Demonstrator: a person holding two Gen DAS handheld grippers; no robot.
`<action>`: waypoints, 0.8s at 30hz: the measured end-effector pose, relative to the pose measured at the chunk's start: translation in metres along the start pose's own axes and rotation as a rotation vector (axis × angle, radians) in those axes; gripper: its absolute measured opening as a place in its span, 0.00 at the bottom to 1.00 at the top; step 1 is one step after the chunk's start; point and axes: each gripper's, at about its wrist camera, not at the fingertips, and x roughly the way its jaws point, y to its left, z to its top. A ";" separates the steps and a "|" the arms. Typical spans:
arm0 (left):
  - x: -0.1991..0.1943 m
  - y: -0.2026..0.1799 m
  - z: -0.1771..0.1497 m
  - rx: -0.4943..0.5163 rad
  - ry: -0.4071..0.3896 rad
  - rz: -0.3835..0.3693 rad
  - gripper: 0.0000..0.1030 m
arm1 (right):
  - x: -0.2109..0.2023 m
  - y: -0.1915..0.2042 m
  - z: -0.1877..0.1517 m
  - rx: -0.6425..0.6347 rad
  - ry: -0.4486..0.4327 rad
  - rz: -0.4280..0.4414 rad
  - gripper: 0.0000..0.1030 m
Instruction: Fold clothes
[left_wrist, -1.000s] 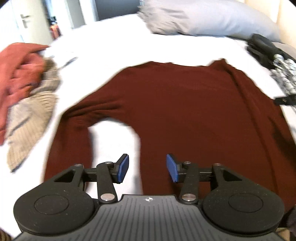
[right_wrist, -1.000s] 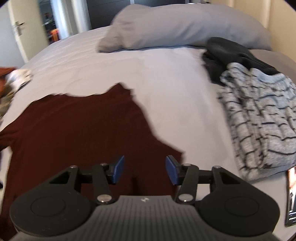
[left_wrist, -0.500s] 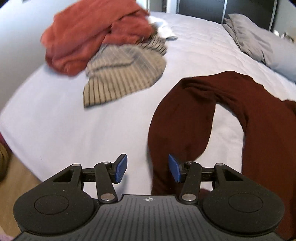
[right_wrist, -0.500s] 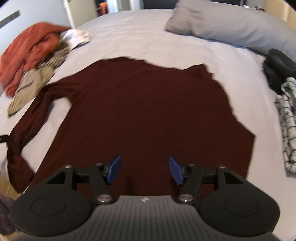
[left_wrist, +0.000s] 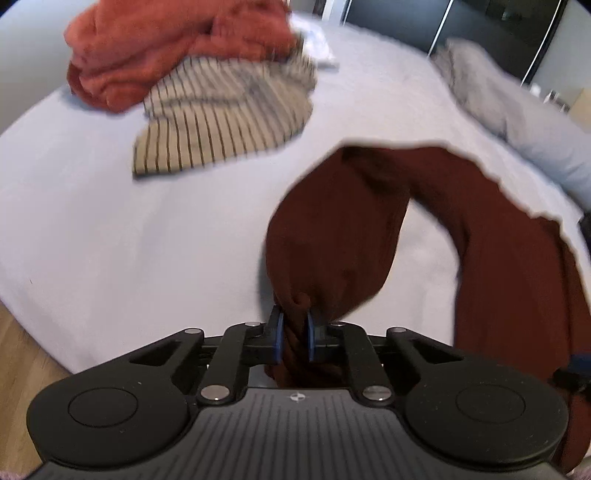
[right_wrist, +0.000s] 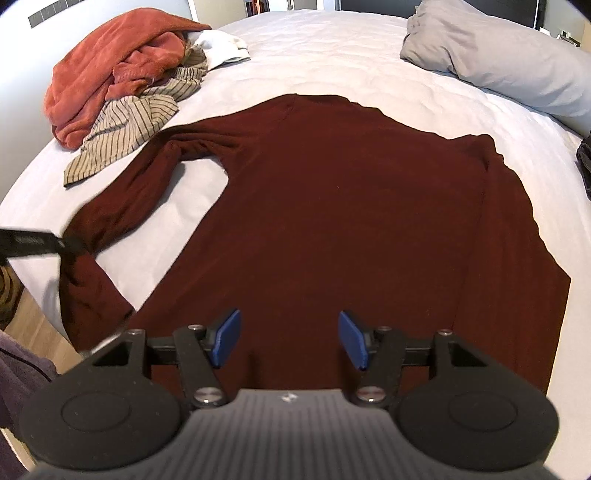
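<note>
A dark maroon long-sleeved sweater (right_wrist: 351, 206) lies spread flat on the white bed (right_wrist: 332, 55), hem toward me. Its left sleeve (left_wrist: 343, 229) bends back toward the bed's near edge. My left gripper (left_wrist: 294, 325) has its jaws closing on the end of that sleeve, and the blue pads pinch bunched fabric between them. In the right wrist view the same gripper (right_wrist: 70, 245) shows as a dark bar at the sleeve end. My right gripper (right_wrist: 289, 334) hangs open above the sweater's hem near its middle, with nothing between its fingers.
An orange garment (right_wrist: 110, 70), a beige striped garment (right_wrist: 125, 125) and a white cloth (right_wrist: 221, 48) are heaped at the far left of the bed. A grey pillow (right_wrist: 498, 62) lies at the far right, dark clothing (right_wrist: 583, 162) at the right edge. Wooden floor (right_wrist: 33, 325) shows below the bed's left edge.
My left gripper swung left from the sweater's body to the sleeve end and shut on it. My right gripper moved left over the hem, still open.
</note>
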 end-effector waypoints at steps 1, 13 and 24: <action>-0.009 0.000 0.003 -0.004 -0.037 -0.017 0.07 | 0.001 -0.001 0.000 0.003 0.003 -0.003 0.61; -0.057 -0.013 0.126 0.146 -0.221 0.002 0.07 | 0.007 -0.009 0.004 0.027 0.024 0.023 0.61; -0.026 0.003 0.196 0.200 -0.261 0.097 0.07 | 0.014 0.041 0.012 -0.098 0.002 0.170 0.40</action>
